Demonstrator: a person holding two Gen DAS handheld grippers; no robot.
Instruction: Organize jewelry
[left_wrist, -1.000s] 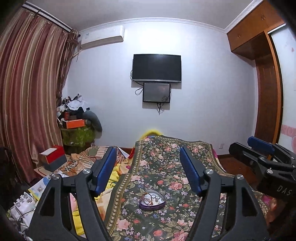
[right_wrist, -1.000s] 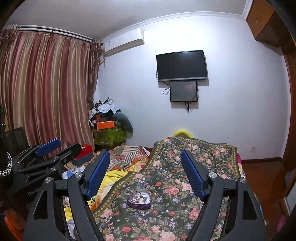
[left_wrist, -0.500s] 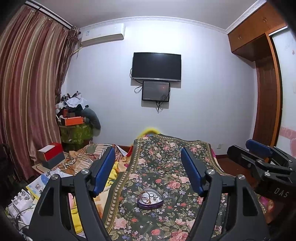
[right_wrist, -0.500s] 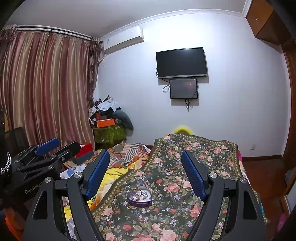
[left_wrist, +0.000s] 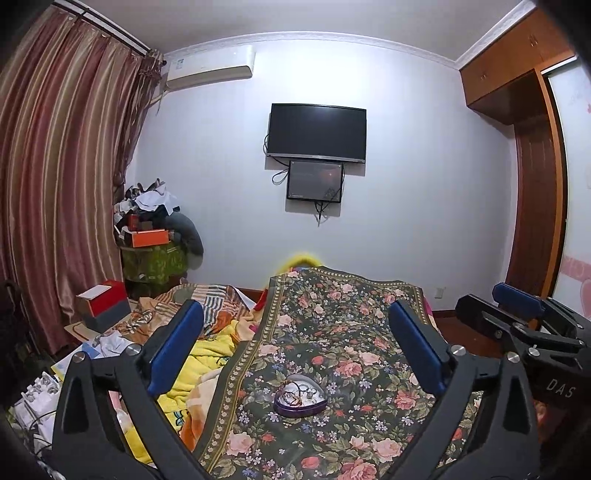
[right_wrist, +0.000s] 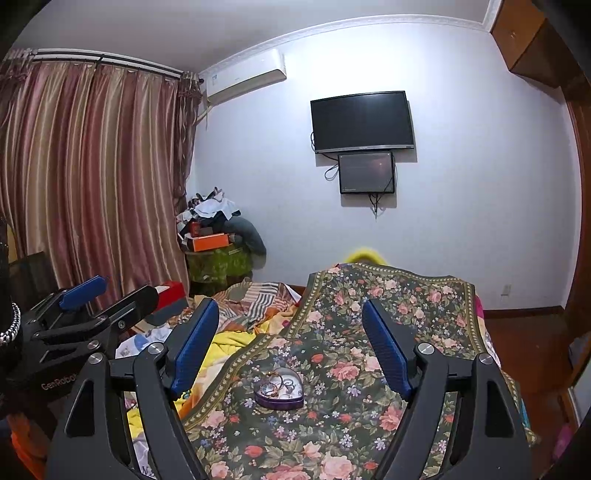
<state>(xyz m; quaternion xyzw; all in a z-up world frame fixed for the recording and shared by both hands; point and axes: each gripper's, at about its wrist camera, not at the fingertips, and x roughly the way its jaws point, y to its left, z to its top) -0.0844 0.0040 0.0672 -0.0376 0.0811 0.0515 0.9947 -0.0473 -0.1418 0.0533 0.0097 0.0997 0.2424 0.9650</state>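
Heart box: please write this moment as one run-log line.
stage: approach | left tongs: open, empty | right tongs: open, empty | heart box: on floral blanket, open, jewelry inside, untouched

The heart-shaped tin (left_wrist: 300, 397) looks like glossy purple metal, holding thin shiny jewelry (right_wrist: 277, 384) whose material is too small to tell. It sits on a matt woven floral bedspread (left_wrist: 332, 332). Each hand-held gripper, left (left_wrist: 295, 350) and right (right_wrist: 291, 347), shows matt black plastic arms, bright metal screws and ribbed blue pads (right_wrist: 386, 349). The striped curtain (right_wrist: 92, 177) has a satin sheen.
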